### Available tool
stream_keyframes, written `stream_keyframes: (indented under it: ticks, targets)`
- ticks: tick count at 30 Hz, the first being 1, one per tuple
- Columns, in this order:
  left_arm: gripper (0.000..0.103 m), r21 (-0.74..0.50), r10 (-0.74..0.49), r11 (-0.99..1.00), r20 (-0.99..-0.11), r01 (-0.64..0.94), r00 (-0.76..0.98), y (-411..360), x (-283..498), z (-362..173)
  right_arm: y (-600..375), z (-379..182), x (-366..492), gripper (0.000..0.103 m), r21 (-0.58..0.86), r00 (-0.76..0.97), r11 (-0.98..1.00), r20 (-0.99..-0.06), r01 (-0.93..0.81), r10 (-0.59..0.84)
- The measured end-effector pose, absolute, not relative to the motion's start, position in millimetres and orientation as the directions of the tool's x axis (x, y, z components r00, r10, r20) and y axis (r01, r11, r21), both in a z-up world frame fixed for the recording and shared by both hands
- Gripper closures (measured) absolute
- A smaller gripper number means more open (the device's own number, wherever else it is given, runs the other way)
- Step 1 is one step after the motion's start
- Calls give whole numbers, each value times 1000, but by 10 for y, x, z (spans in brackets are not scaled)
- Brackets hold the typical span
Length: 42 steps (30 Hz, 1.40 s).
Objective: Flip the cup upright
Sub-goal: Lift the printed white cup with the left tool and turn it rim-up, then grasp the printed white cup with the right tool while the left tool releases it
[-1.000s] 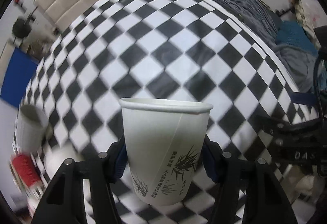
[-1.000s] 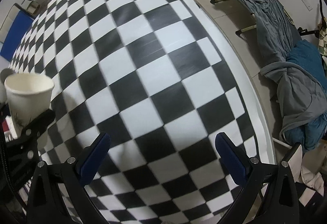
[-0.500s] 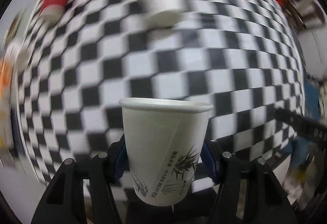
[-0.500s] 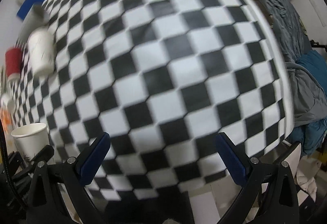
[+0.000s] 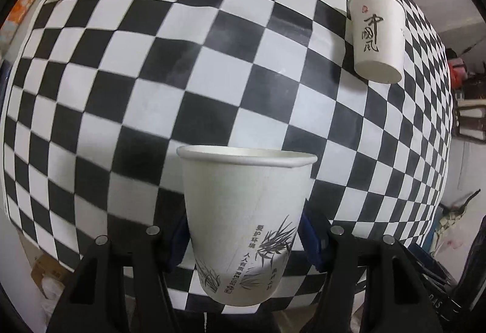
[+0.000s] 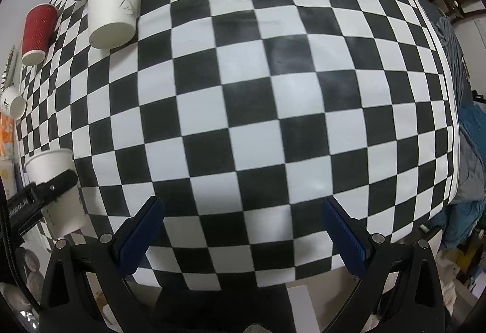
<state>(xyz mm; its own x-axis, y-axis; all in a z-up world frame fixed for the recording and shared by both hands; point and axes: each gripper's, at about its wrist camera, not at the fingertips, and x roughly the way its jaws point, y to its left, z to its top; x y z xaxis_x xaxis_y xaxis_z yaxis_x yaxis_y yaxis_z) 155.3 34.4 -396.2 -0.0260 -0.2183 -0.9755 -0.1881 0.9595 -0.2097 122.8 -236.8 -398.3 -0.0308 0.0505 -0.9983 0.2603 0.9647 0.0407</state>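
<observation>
Between left tongs (image 5: pixel 244 237), gripped cup (image 5: pixel 243 220) hides their pads; right tongs (image 6: pixel 243 234) gape wide.

white cup (image 5: pixel 246 220), black-white checkered tablecloth (image 5: pixel 212 66)

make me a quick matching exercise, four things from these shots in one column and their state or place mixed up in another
1. white paper cup with bamboo print
2. red ribbed paper cup
3. right gripper
4. white paper cup with black calligraphy

a. open, holding nothing
b. clamped in the left gripper
c. upright near the checkered cloth's left edge
d. upright on the cloth, untouched

Pairs: 1-b, 2-c, 3-a, 4-d
</observation>
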Motion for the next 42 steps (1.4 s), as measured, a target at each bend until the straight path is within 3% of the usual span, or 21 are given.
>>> stream_keyframes:
  ticks: [10, 11, 13, 14, 25, 31, 34, 42]
  targets:
    - [41, -137, -140, 989, -989, -60, -44, -186, 1655, -4178, -2138, -3843, 1115, 0, 49, -11, 961, -999, 273, 54]
    - [39, -137, -140, 989, -989, -59, -43, -209, 1635, -4184, -2208, -3819, 1165, 0, 64, -11, 959, -997, 275, 70]
    - [16, -147, -150, 987, -988, -65, -42, -299, 1620, -4114, -2190, -3783, 1179, 0, 76, -12, 960, -997, 271, 82]
    - [15, -153, -156, 986, -987, -69, -36, -348, 1578, -4066, -2189, -3755, 1161, 0, 78, -8, 961, -997, 266, 83]
    - [14, -176, -167, 982, -978, -69, 122, -71, 1507, -3428, -1870, -3308, 1180, 0, 138, 53, 965, -990, 225, 129]
    - [13, 22, 36, 998, -950, -51, 310, 486, 1328, -3084, -1699, -3134, 1141, 0, 208, 43, 964, -978, 165, 204]
    - [13, 95, 107, 994, -946, -55, 307, 617, 1259, -3216, -1504, -3139, 1183, 1, 233, 27, 964, -972, 127, 231]
    - [13, 119, 133, 990, -968, -79, 214, 1120, 1192, -3465, -922, -3624, 1385, 12, 247, -69, 967, -965, 68, 251]
